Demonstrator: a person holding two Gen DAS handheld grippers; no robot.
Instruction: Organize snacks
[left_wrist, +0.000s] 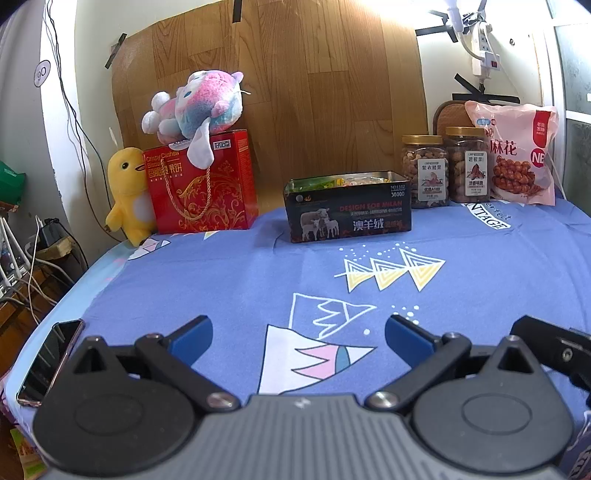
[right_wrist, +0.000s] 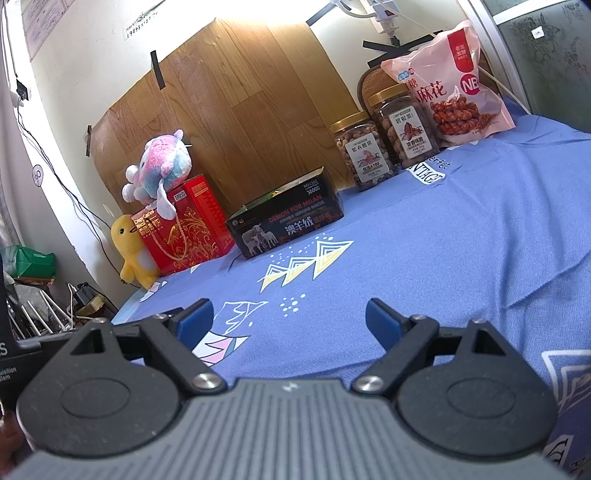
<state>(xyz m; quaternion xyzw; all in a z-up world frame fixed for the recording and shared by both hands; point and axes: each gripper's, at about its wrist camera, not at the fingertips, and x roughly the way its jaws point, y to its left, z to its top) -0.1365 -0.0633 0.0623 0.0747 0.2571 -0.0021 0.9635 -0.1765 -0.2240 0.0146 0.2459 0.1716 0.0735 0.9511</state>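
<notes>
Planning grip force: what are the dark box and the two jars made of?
Dark box: likely tin, with a thin shiny rim and printed glossy walls. Two jars: clear, probably plastic, since the nuts show through; gold screw lids.

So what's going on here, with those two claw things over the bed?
A person holds two grippers, tidying snacks. Both the left gripper and right gripper are open and empty above the blue sheet. Nothing is being handled now. At the back stand an open tin holding snacks, two nut jars, a pink snack bag and a red box.
</notes>
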